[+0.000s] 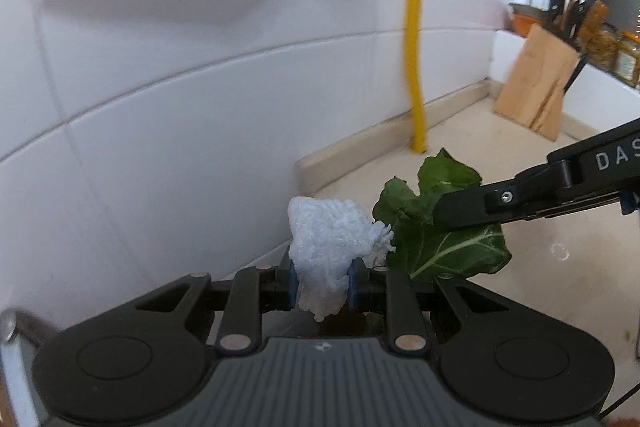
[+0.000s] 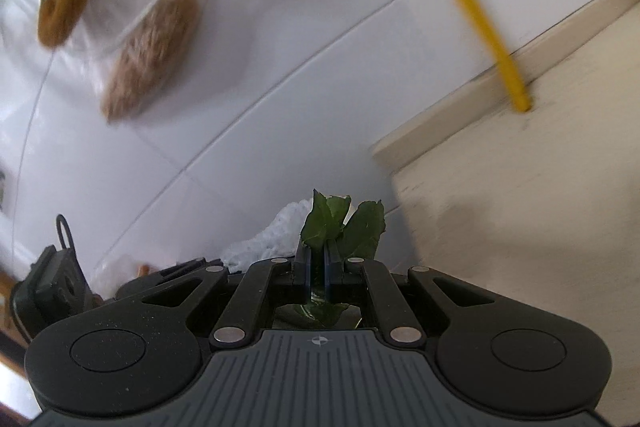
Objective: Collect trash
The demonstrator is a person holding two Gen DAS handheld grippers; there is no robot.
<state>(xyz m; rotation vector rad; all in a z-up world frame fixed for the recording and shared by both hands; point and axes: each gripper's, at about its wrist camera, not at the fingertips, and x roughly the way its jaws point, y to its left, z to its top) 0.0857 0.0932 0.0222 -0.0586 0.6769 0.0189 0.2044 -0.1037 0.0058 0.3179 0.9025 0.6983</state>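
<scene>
A: What does the left gripper [image 1: 322, 279] hold?
B: A crumpled white paper towel wad [image 1: 330, 247], pinched between its narrow blue pads above the beige stone counter [image 1: 540, 267].
A: And the right gripper [image 2: 317, 267]?
B: Fingers nearly together, clamping a dark green vegetable leaf [image 2: 340, 223], just beside the wad, near a yellow pipe [image 1: 414, 27].

Kitchen: tiled wall [image 1: 180, 87], knife block [image 1: 536, 83], countertop [image 1: 560, 267].

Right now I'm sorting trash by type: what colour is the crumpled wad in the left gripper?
White; the crumpled paper wad shows best in the left wrist view.
</scene>
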